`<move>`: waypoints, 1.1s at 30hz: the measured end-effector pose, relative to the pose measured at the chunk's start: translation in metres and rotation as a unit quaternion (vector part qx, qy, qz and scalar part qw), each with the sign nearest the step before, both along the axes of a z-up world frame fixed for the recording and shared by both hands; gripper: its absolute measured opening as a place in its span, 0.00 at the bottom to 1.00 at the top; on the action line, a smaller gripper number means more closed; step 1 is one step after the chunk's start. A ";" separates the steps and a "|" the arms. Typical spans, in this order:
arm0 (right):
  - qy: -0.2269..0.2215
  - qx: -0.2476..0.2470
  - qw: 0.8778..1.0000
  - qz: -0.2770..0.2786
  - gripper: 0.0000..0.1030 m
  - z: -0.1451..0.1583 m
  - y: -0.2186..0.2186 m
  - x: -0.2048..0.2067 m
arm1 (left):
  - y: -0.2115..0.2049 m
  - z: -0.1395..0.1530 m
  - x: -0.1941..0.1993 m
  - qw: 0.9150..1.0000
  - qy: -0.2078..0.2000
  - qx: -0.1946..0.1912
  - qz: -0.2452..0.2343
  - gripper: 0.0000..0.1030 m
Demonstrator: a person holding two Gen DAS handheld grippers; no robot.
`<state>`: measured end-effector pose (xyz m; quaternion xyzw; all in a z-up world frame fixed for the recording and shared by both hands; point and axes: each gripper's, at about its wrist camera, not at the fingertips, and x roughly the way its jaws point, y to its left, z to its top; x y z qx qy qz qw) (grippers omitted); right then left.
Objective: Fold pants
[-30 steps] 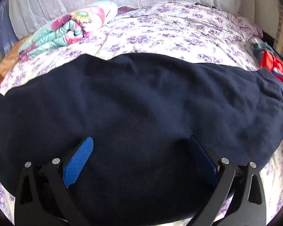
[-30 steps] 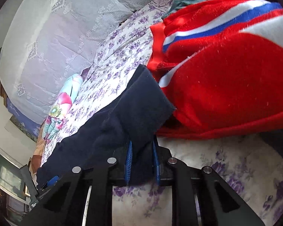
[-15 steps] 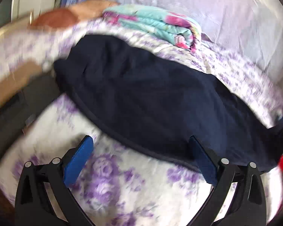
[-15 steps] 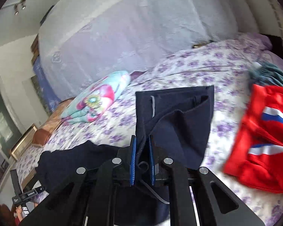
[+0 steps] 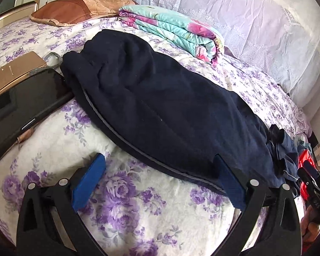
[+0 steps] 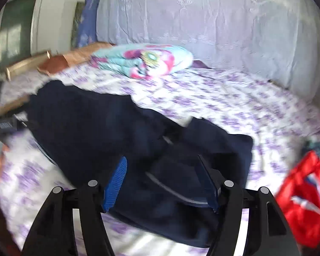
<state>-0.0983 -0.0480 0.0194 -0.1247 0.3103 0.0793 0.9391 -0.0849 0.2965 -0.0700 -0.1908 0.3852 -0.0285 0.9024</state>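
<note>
The navy pants (image 5: 170, 106) lie stretched across the floral bedsheet (image 5: 128, 202), running from upper left to lower right in the left wrist view. My left gripper (image 5: 160, 160) hovers open over the sheet at their near hem edge, its right finger beside the grey-piped seam. In the blurred right wrist view, one end of the pants (image 6: 202, 149) lies doubled back over the rest. My right gripper (image 6: 162, 160) is above that folded end with its jaws opening. The cloth sits below and between the pads, which do not press on it.
A folded floral blanket (image 5: 177, 27) and a brown pillow (image 5: 74, 8) lie at the back of the bed. A black flat device (image 5: 21, 102) and cardboard (image 5: 10, 70) sit at the left edge. A red garment (image 6: 305, 196) lies at the right.
My right gripper lifted the pants' end away from the red garment, carried it over the pants and spread its jaws. My left gripper swung from above the pants to their edge, then held still.
</note>
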 end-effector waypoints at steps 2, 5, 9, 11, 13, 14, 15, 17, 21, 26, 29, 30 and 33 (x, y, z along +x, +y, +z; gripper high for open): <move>0.019 -0.016 1.000 -0.006 0.63 -0.009 -0.005 0.007 | 0.001 0.000 -0.001 1.000 -0.002 -0.004 0.000 0.96; 0.039 -0.023 0.999 0.003 0.57 -0.019 0.003 0.020 | 0.003 0.001 -0.001 1.000 -0.006 -0.013 -0.001 0.96; 0.058 -0.073 0.996 -0.006 0.56 -0.037 0.022 0.045 | 0.003 0.000 -0.001 1.000 -0.007 -0.012 -0.001 0.96; 0.076 -0.052 0.996 -0.017 0.53 -0.044 0.014 0.063 | 0.002 0.000 -0.001 1.000 -0.007 -0.011 -0.002 0.96; 0.096 0.016 0.995 -0.030 0.42 -0.039 -0.005 0.081 | 0.003 0.000 -0.001 1.000 -0.009 -0.014 -0.002 0.96; 0.104 0.058 0.992 -0.030 0.39 -0.036 -0.014 0.087 | 0.003 0.000 -0.001 1.000 -0.010 -0.016 -0.002 0.96; 0.114 0.089 0.989 -0.034 0.38 -0.034 -0.023 0.090 | 0.004 0.000 -0.001 1.000 -0.011 -0.018 -0.002 0.96; 0.119 0.086 0.989 -0.032 0.37 -0.035 -0.024 0.089 | 0.005 -0.001 -0.001 1.000 -0.013 -0.021 -0.002 0.96; 0.092 -0.023 0.995 -0.018 0.49 -0.044 0.013 0.071 | 0.005 -0.001 -0.001 1.000 -0.013 -0.022 -0.002 0.96; 0.066 -0.071 0.995 -0.022 0.23 -0.047 0.021 0.073 | 0.006 -0.001 0.000 1.000 -0.012 -0.019 -0.003 0.96; 0.063 0.058 0.996 -0.034 0.17 -0.022 -0.018 0.074 | 0.006 -0.001 0.000 1.000 -0.012 -0.019 -0.002 0.96; 0.057 0.085 0.994 -0.035 0.17 -0.012 -0.027 0.071 | 0.006 -0.001 0.000 1.000 -0.012 -0.019 -0.002 0.96; 0.036 0.137 0.990 0.004 0.17 0.018 -0.028 0.052 | 0.006 -0.002 0.000 1.000 -0.012 -0.019 -0.002 0.96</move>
